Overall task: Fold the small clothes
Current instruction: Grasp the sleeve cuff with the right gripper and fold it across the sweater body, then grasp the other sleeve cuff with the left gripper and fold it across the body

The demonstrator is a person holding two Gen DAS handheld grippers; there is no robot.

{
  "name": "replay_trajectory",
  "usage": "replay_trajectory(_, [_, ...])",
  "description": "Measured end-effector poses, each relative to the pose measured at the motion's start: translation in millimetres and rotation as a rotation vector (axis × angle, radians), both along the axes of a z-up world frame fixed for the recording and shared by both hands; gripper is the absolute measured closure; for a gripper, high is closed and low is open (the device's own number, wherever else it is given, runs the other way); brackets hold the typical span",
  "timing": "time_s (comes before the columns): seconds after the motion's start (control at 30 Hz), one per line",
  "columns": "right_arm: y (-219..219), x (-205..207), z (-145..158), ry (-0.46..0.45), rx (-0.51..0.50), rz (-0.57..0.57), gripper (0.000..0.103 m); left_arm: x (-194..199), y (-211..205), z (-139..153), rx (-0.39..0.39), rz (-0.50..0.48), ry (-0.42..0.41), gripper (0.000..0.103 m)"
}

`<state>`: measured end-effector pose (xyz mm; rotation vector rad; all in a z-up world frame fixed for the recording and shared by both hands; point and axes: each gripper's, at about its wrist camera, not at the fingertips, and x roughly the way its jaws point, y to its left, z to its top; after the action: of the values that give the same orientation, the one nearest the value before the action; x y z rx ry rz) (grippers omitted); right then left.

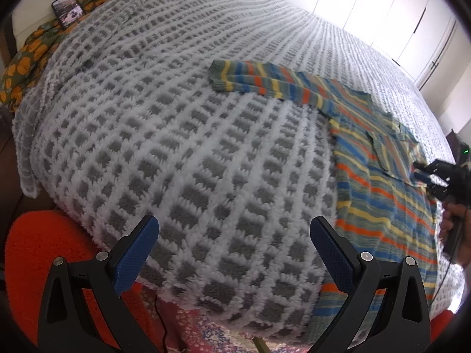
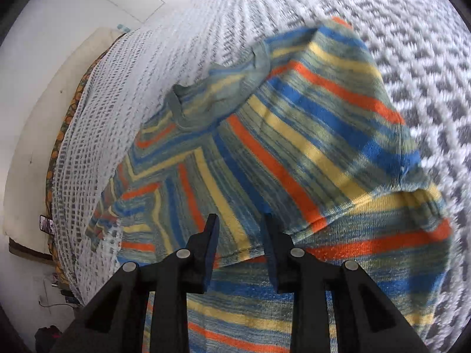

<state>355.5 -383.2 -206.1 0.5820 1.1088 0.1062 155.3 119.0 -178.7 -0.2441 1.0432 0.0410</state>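
Observation:
A small striped knit sweater (image 1: 379, 158), in blue, orange, yellow and grey-green, lies on a grey-and-white checked bed blanket (image 1: 182, 135). One sleeve (image 1: 259, 79) stretches out flat to the left. My left gripper (image 1: 234, 235) is open and empty, above the blanket's near edge, left of the sweater. My right gripper (image 2: 240, 220) hovers over the sweater (image 2: 294, 135), whose right side is folded over the body. Its jaws stand partly apart, with the folded edge lying at their tips. In the left wrist view the right gripper (image 1: 418, 170) sits at the sweater's right side.
A phone (image 1: 67, 8) lies at the bed's far left on an orange-patterned sheet (image 1: 26, 58). An orange chair or cushion (image 1: 44, 253) is below the bed edge on the left. White wardrobe doors (image 1: 382, 8) stand behind the bed. A patterned rug (image 1: 206, 332) shows below.

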Motion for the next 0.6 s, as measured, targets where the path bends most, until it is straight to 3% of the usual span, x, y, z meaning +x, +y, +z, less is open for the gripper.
replay_trajectory(0.07, [10, 1, 27, -0.065, -0.061, 0.047, 0.072, 1, 1, -6, -0.001, 0.002, 0.011, 0.001])
replay_trajectory(0.17, [33, 3, 53, -0.114, -0.121, 0.119, 0.062, 4, -2, -11, -0.013, -0.006, 0.025, 0.001])
replay_trajectory(0.2, [41, 6, 54, -0.117, -0.132, 0.142, 0.056, 4, -4, -10, -0.015, -0.013, 0.021, 0.001])
replay_trajectory(0.27, [56, 9, 46, -0.097, -0.154, 0.181, 0.055, 4, -7, -8, -0.004, -0.027, 0.011, 0.001])
replay_trajectory(0.4, [76, 13, -9, 0.079, -0.146, 0.206, 0.055, 4, -6, -7, 0.001, -0.042, 0.014, 0.001])
replay_trajectory(0.47, [77, 6, -6, 0.046, -0.171, 0.187, 0.055, 4, 0, -8, -0.015, -0.031, 0.018, 0.001])
replay_trajectory(0.6, [79, -13, 31, -0.063, -0.160, 0.201, 0.055, 8, 8, -16, -0.015, -0.007, 0.047, 0.001])
